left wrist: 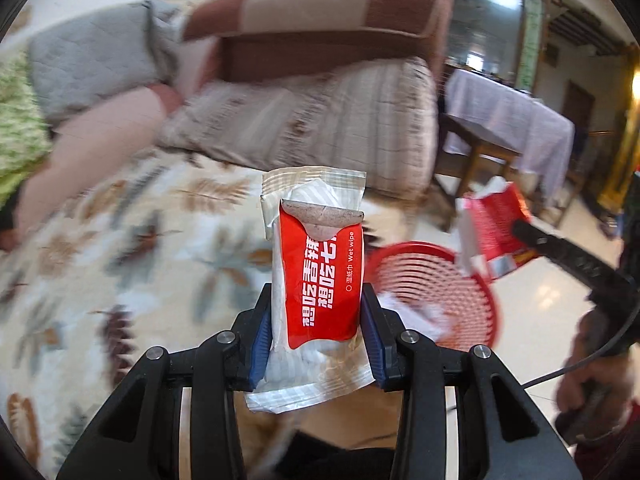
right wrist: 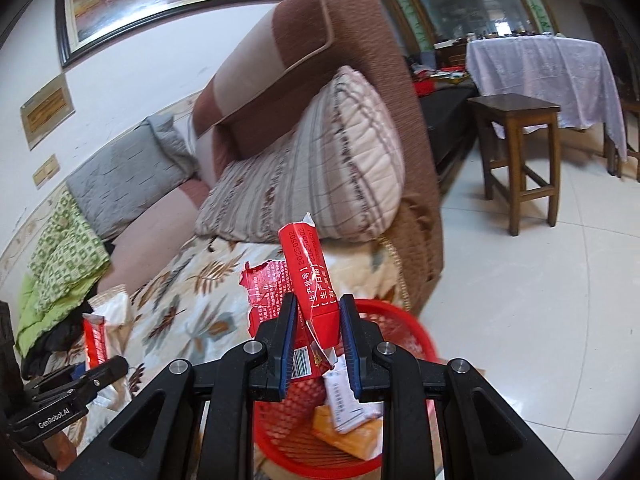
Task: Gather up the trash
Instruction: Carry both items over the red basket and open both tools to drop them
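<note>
Some trash already in red basket [right wrist: 404, 328]; left gripper [left wrist: 318, 312] pinching wet-wipe packet [left wrist: 316, 276], right gripper [right wrist: 318, 320] pinching torn red wrapper [right wrist: 308, 280], both undropped.

**readable print**

the red and white wet wipe packet [left wrist: 318, 276] reads "wet wipe" beside large white chinese characters. the torn red wrapper [right wrist: 310, 280] carries "20250502" (next to chinese batch and date labels) and a barcode. the left hand-held gripper [right wrist: 60, 396] is marked "genrobot.ai".

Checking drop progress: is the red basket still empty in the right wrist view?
No. The red basket already holds an orange packet and a white packet.
</note>
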{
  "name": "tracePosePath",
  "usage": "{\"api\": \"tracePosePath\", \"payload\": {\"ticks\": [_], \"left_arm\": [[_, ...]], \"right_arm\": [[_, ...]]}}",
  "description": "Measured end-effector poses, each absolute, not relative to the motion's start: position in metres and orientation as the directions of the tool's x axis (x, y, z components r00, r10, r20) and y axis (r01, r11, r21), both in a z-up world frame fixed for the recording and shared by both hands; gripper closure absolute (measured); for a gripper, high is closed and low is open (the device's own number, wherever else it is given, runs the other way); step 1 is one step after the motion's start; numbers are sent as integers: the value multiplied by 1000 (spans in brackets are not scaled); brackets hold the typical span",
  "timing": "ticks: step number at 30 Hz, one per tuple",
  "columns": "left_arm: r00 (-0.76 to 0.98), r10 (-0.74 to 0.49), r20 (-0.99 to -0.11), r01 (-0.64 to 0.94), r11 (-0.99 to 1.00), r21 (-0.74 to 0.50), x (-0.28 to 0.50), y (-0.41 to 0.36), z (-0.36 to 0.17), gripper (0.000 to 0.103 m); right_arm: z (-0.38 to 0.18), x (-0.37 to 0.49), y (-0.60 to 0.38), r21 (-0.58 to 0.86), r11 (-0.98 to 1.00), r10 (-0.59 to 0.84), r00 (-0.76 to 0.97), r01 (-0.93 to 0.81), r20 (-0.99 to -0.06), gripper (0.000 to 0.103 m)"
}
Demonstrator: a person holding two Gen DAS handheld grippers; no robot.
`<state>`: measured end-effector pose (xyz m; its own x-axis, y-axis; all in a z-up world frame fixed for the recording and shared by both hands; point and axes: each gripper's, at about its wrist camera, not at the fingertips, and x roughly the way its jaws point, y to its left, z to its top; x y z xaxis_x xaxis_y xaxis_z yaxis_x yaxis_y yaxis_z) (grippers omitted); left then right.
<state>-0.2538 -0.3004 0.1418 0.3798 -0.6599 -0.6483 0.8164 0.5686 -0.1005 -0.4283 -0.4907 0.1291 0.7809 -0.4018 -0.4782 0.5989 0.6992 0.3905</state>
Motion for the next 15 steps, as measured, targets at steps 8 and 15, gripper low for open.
{"api": "tracePosePath", "payload": {"ticks": [8, 15], "left_arm": [[265, -668, -696, 840, 514, -174, -262, -358, 127, 64], [227, -660, -716, 845, 498, -192, -262, -388, 115, 64]], "right_arm": [[121, -440, -506, 367, 680, -437, 753, 635, -492, 80], [113, -435, -516, 354, 670, -444, 735, 652, -513, 77]]}}
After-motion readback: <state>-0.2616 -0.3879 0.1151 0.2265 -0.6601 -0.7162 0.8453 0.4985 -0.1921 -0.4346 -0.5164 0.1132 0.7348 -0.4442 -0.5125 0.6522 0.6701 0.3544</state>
